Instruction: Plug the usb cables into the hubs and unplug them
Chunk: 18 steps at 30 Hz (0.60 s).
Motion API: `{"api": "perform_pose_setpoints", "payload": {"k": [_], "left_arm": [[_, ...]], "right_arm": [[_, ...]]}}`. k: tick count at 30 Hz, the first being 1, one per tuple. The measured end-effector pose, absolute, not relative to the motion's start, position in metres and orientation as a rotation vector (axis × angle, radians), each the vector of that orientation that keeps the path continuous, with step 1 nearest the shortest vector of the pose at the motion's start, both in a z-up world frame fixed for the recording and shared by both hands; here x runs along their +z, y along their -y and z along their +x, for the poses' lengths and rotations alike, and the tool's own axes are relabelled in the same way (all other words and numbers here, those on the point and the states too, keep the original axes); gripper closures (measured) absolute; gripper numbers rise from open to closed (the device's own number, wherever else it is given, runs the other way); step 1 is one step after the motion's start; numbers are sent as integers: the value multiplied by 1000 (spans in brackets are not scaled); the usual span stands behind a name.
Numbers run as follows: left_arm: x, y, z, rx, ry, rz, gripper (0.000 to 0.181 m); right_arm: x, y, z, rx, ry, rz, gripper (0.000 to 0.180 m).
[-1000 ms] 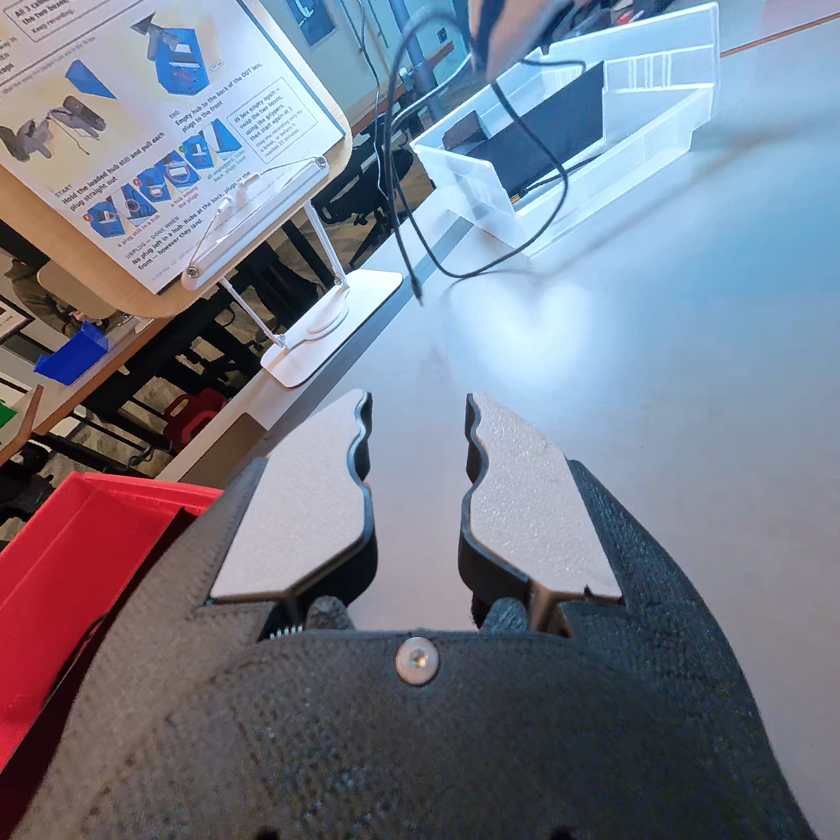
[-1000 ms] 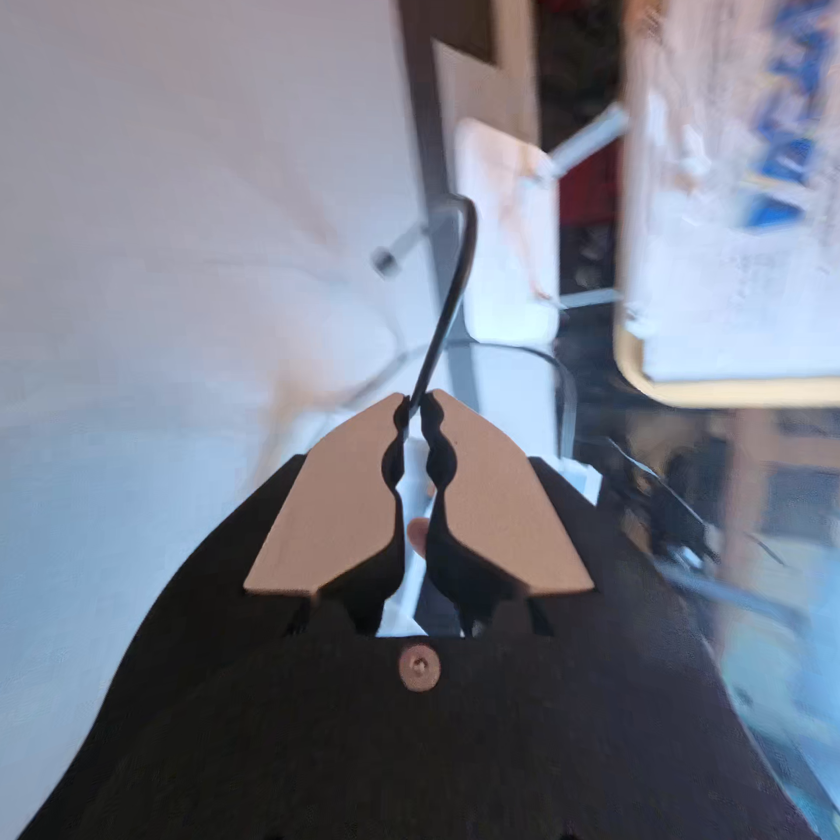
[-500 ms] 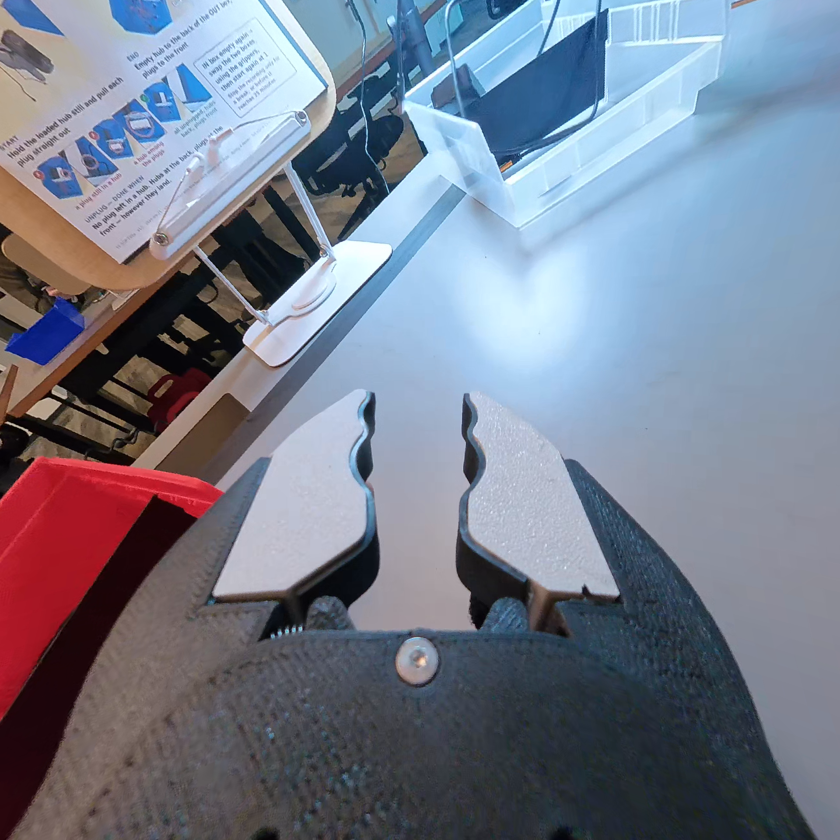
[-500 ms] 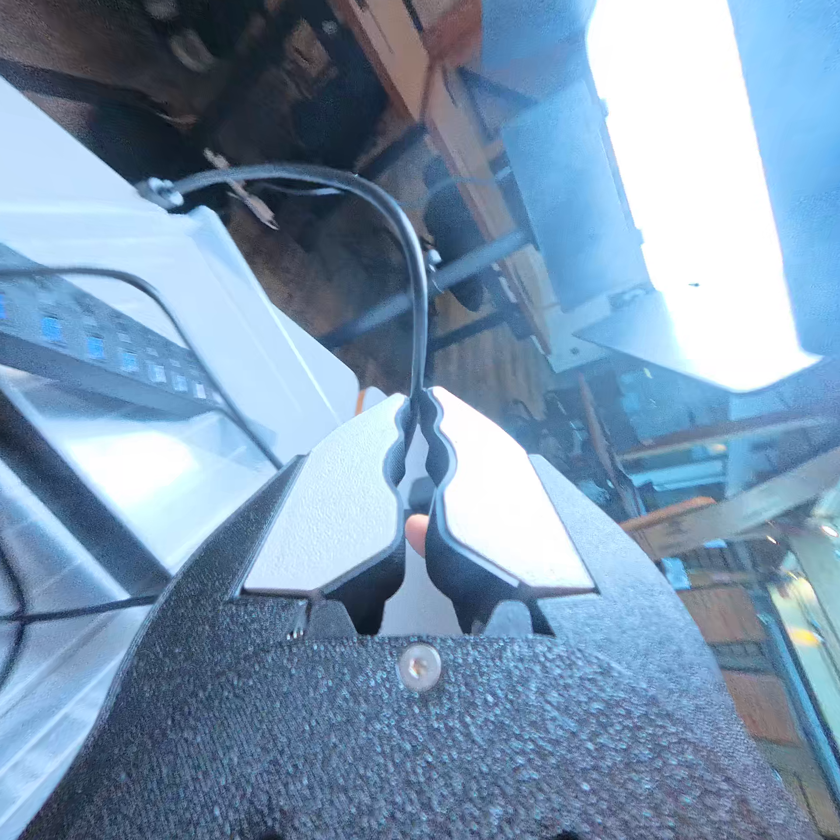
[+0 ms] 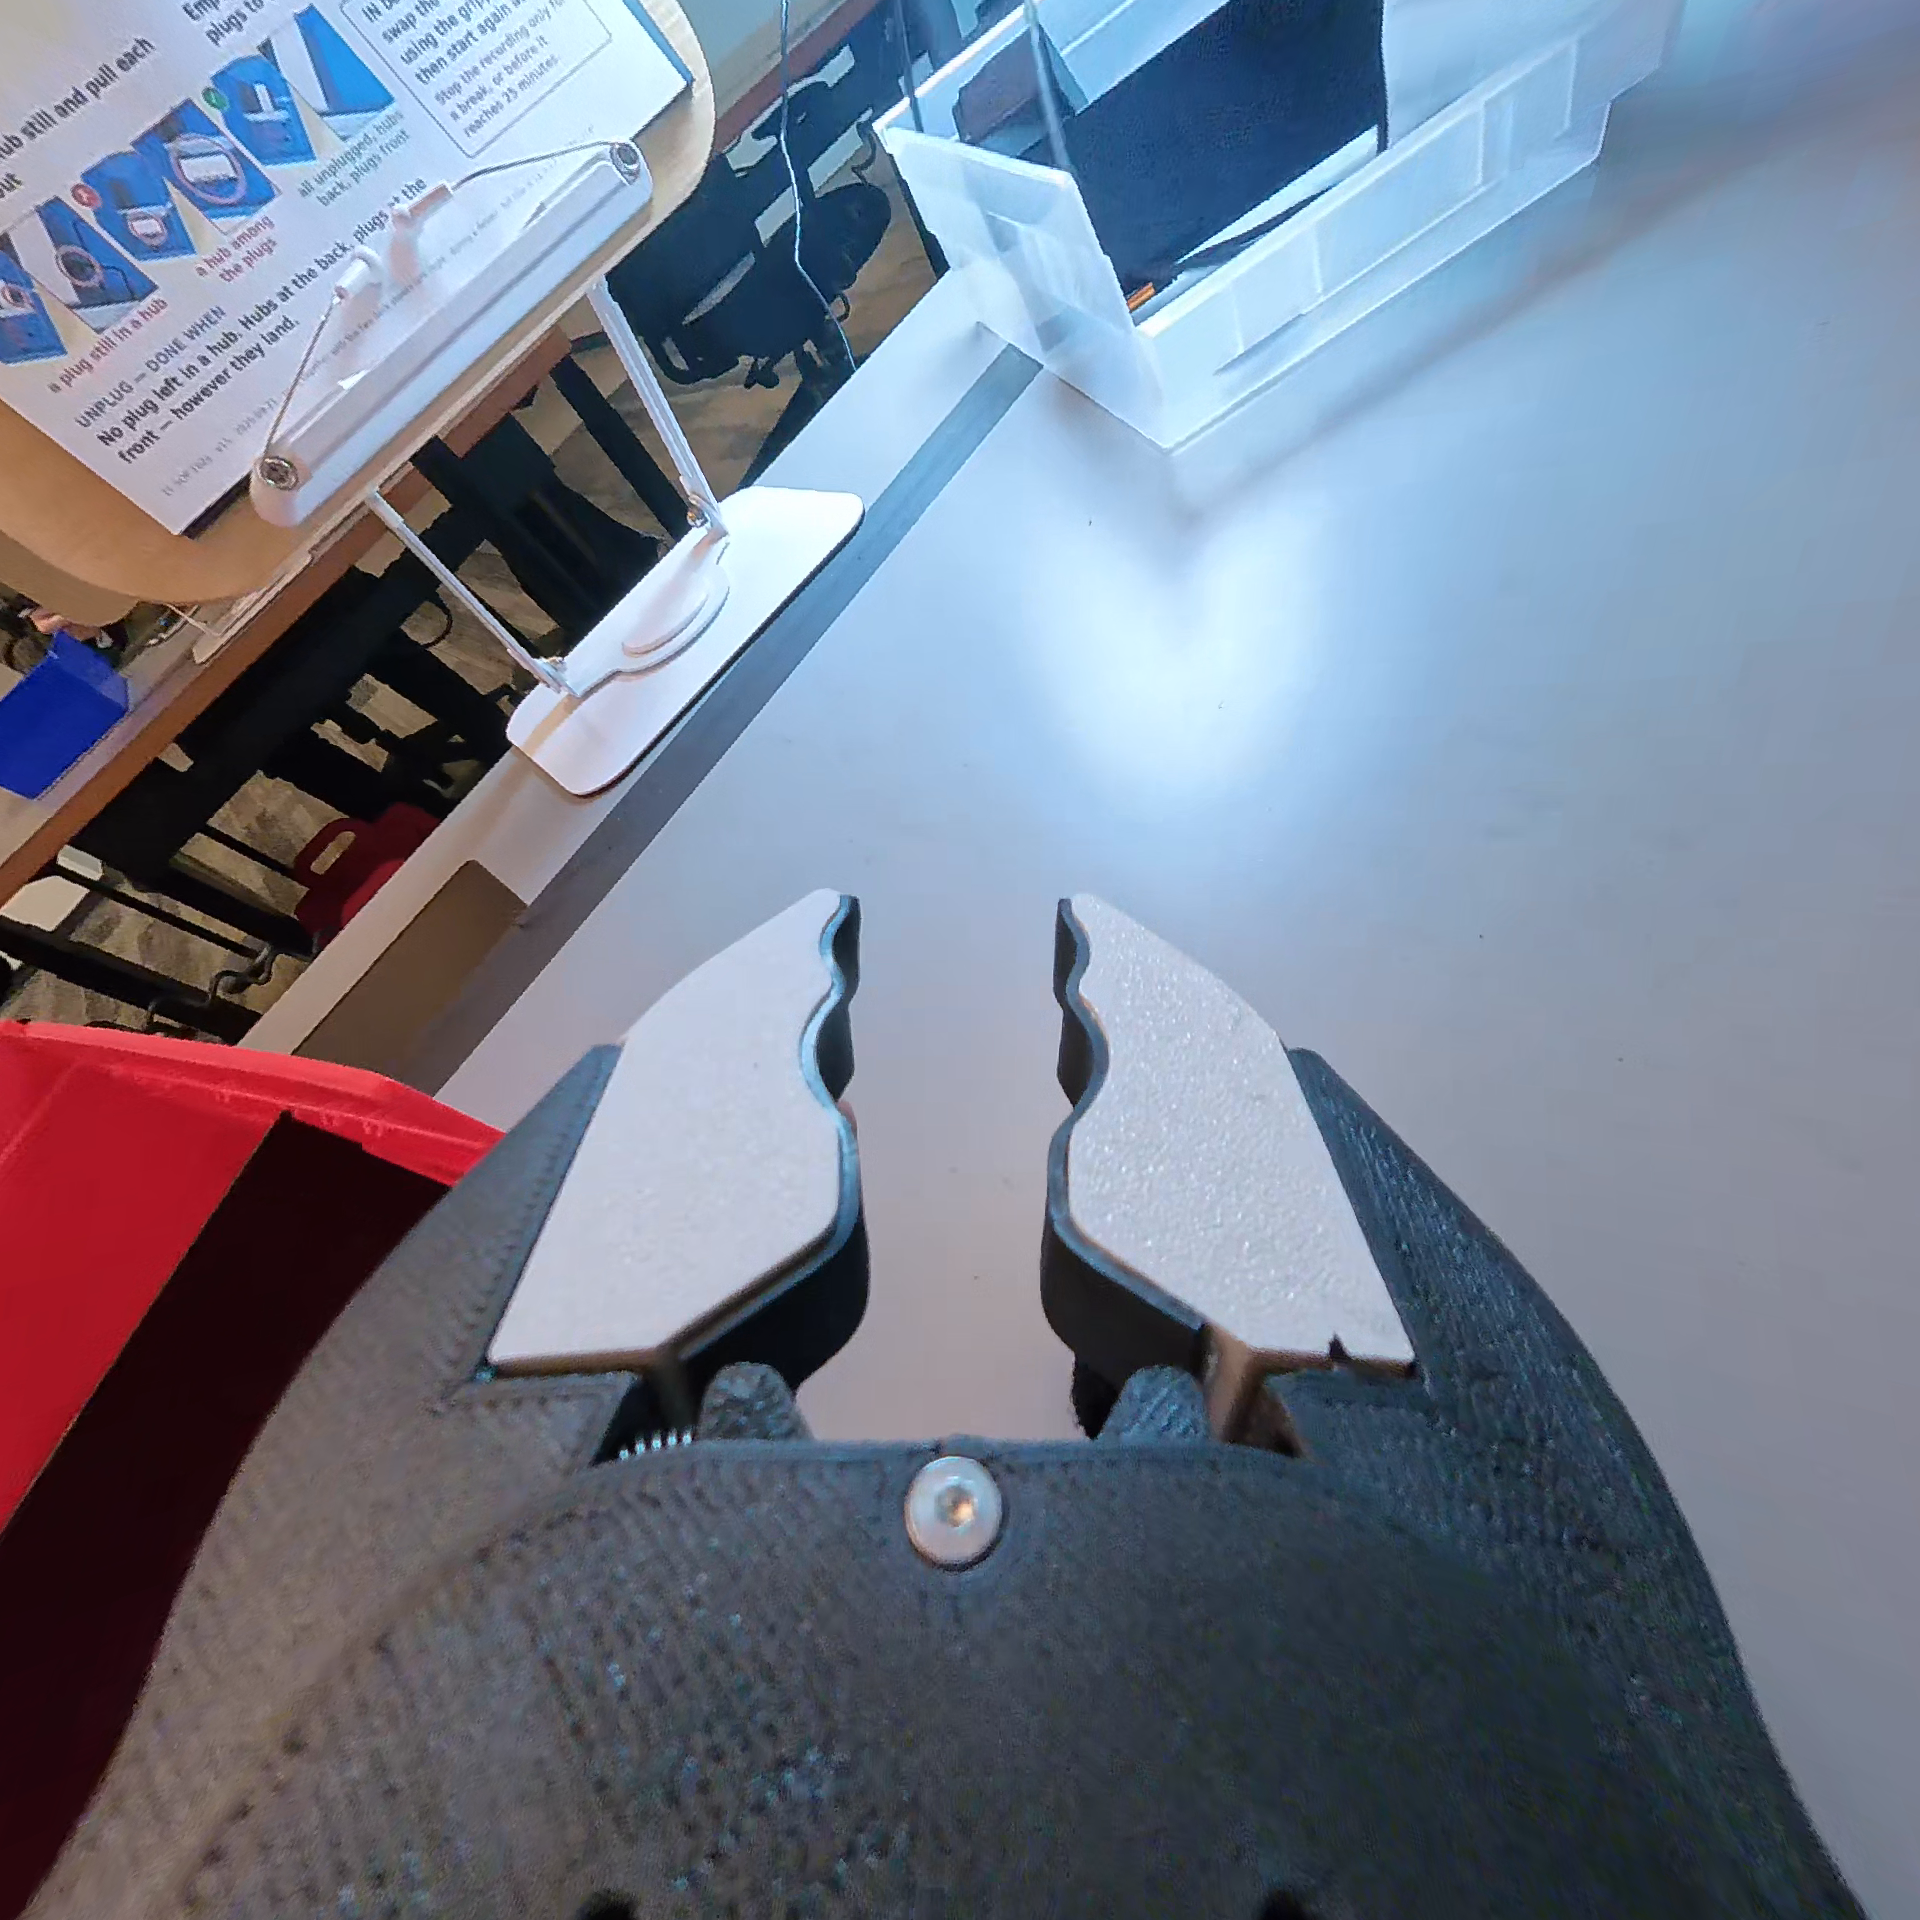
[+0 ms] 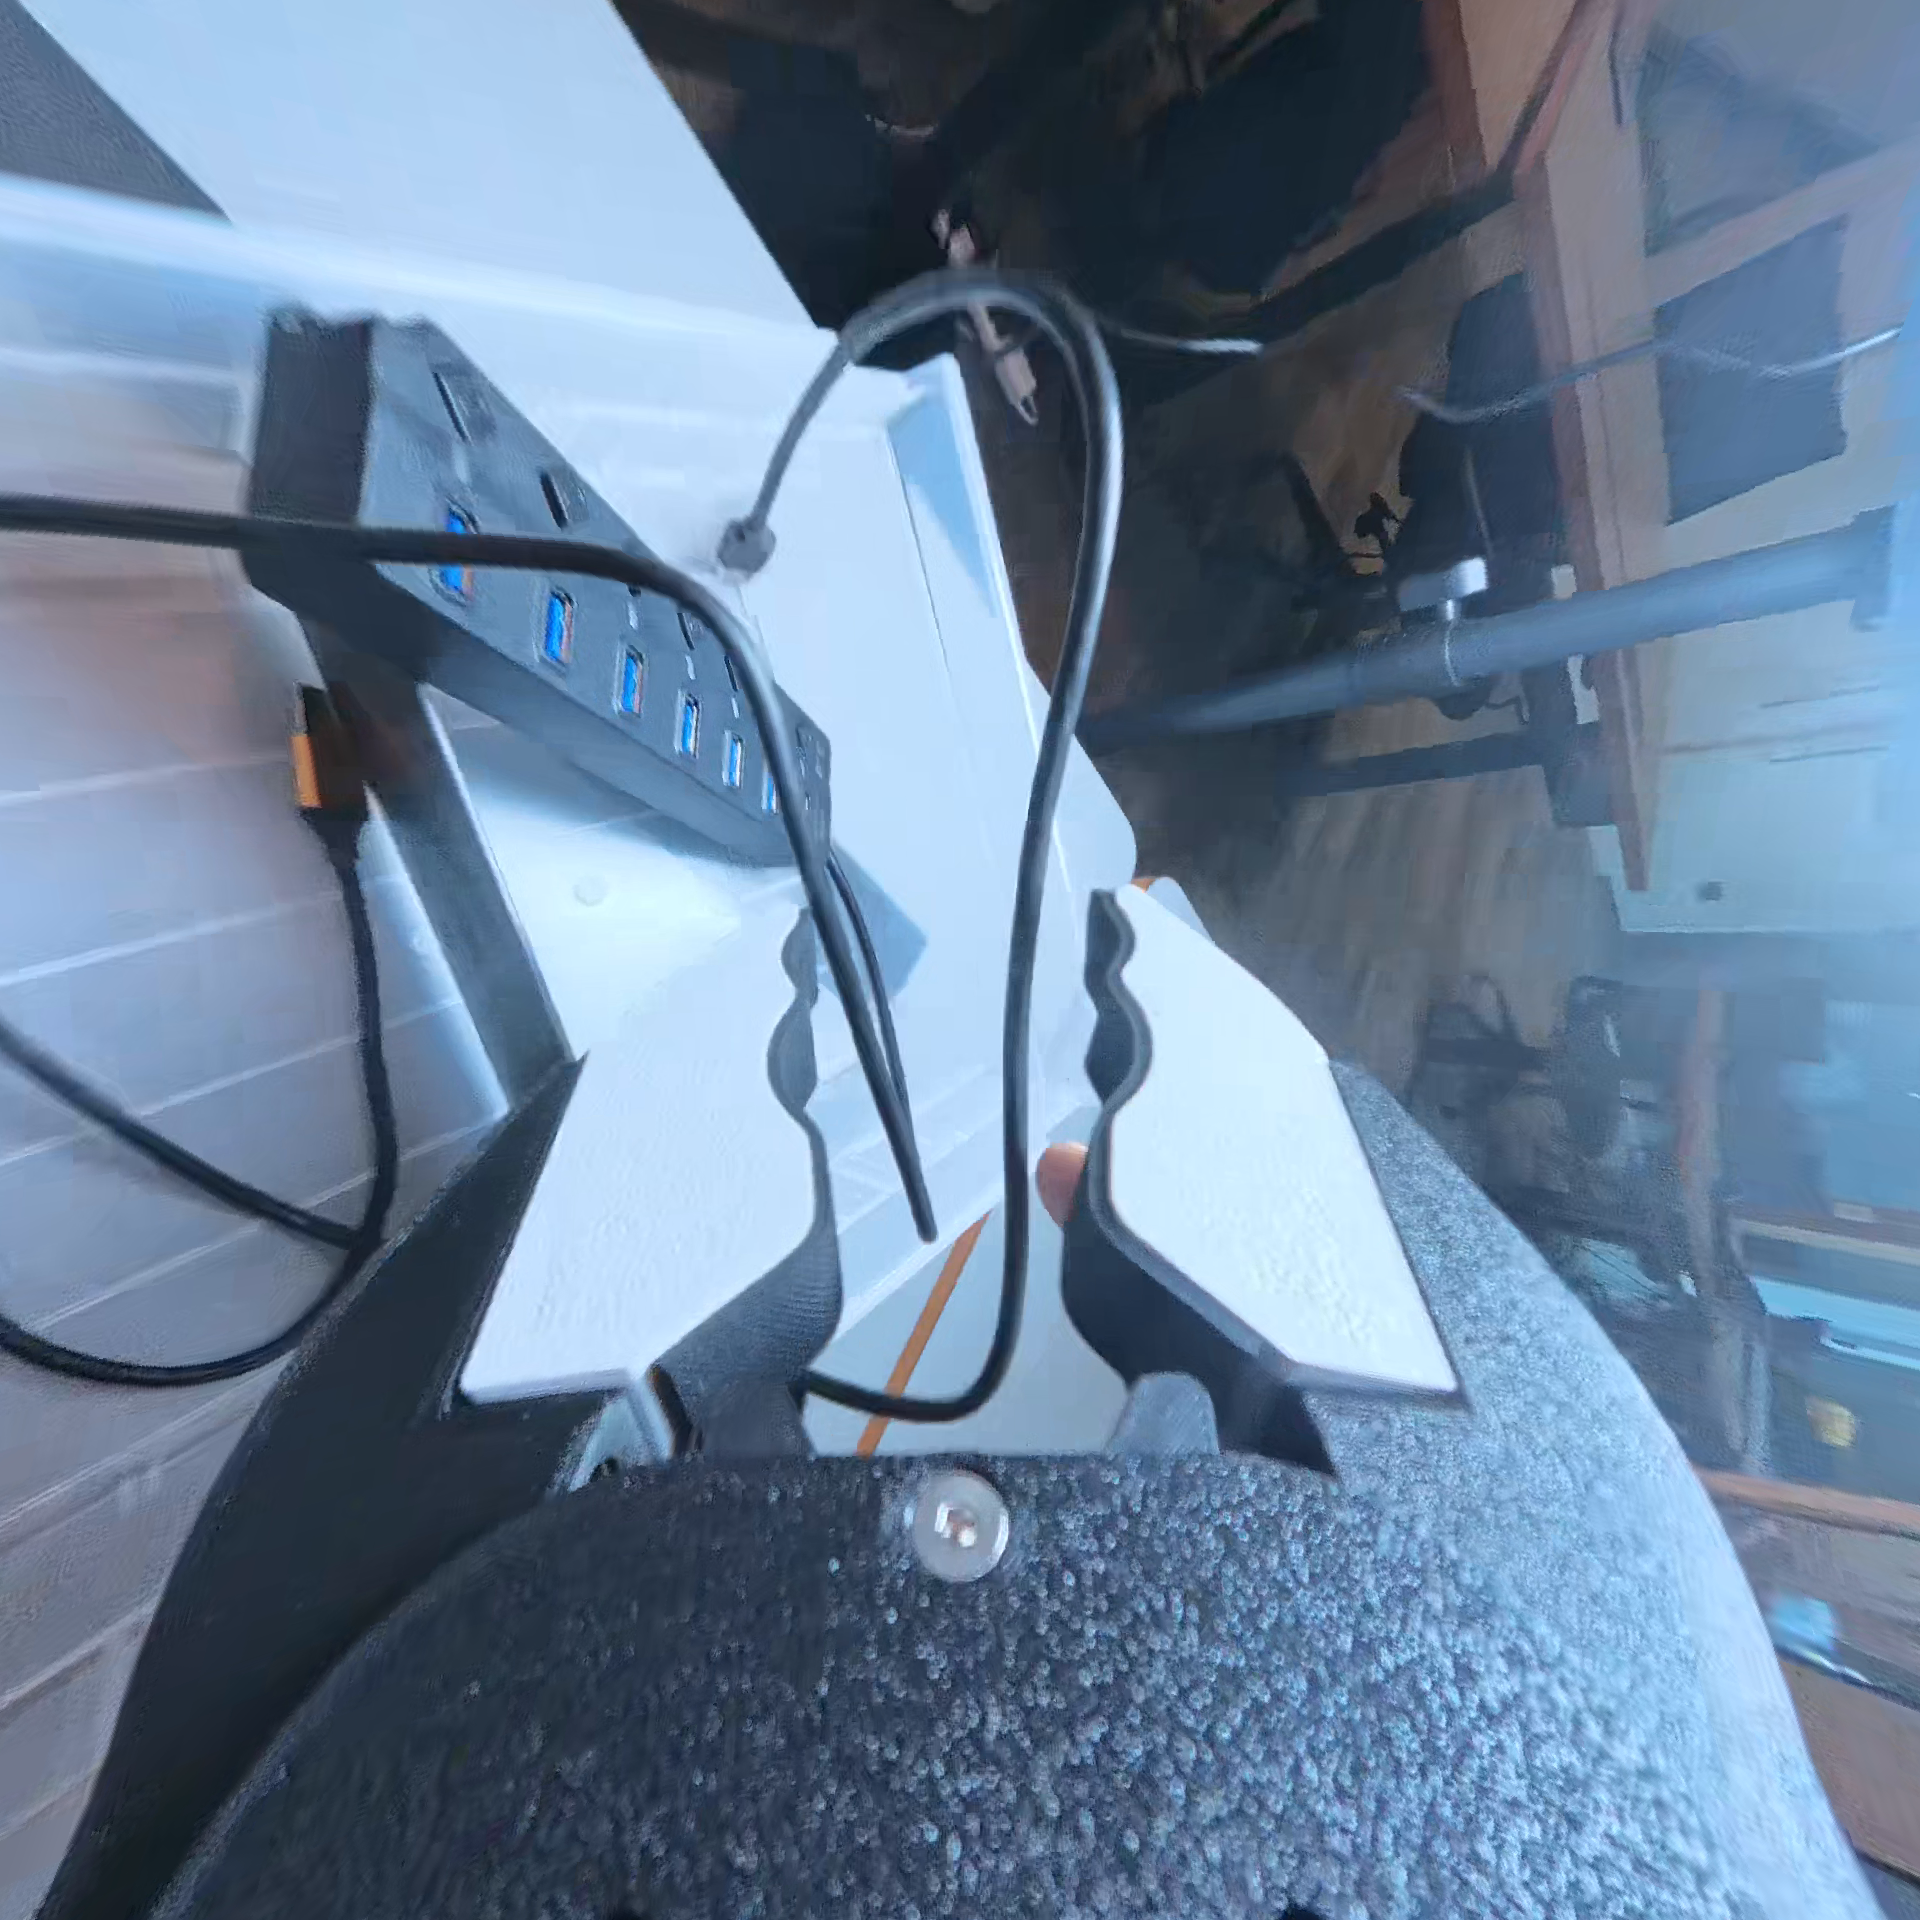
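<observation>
My right gripper (image 6: 956, 914) is open over the clear bin (image 6: 935, 623). A thin black usb cable (image 6: 1049, 727) hangs loose in a loop between the jaws, touching neither pad that I can see; its small plug (image 6: 746, 542) dangles over the bin wall. A long black hub (image 6: 582, 634) with a row of blue ports lies in the bin, with another black cable (image 6: 623, 556) draped across it. My left gripper (image 5: 956, 914) is open and empty, low over the grey table (image 5: 1351, 831). The clear bin (image 5: 1247, 343) stands far ahead of it.
A red bin (image 5: 156, 1195) sits at the left gripper's left. A white stand (image 5: 675, 644) holding an instruction sheet (image 5: 260, 208) stands at the table's far edge. An orange-tipped plug (image 6: 310, 750) lies in the clear bin. Chairs and desks show beyond the table. There is about 50 cm between the tips of the two grippers. The right tips stand about 15 cm off the orange-tipped plug (image 6: 310, 750).
My right gripper has swung over the clear bin and opened, letting go of the black cable. The cable has left the left wrist view. The left gripper stays open.
</observation>
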<state>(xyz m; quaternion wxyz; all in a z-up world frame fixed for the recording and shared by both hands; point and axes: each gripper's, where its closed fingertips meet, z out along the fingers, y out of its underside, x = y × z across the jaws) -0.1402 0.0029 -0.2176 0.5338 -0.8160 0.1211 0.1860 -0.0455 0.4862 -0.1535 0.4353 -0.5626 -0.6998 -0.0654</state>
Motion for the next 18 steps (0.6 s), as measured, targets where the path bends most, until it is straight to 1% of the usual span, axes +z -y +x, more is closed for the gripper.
{"api": "perform_pose_setpoints", "payload": {"k": [4,7,9,14,18], "left_arm": [[-217,-2,-140,441,-291,-1945,145],[-217,-3,-139,437,-294,-1944,145],[-218,-3,-137,432,-299,-1946,145],[-221,-7,-132,425,-322,-1956,145],[-221,-5,-129,436,-331,-1955,145]], "right_arm": [[-112,-456,-42,-43,1727,-1298,130],[-116,-424,-30,-37,1849,-1230,132],[-141,-403,-15,-102,2023,-1182,138],[-221,-370,12,-265,2391,-1211,138],[-260,-350,-12,-139,2445,-1251,139]]}}
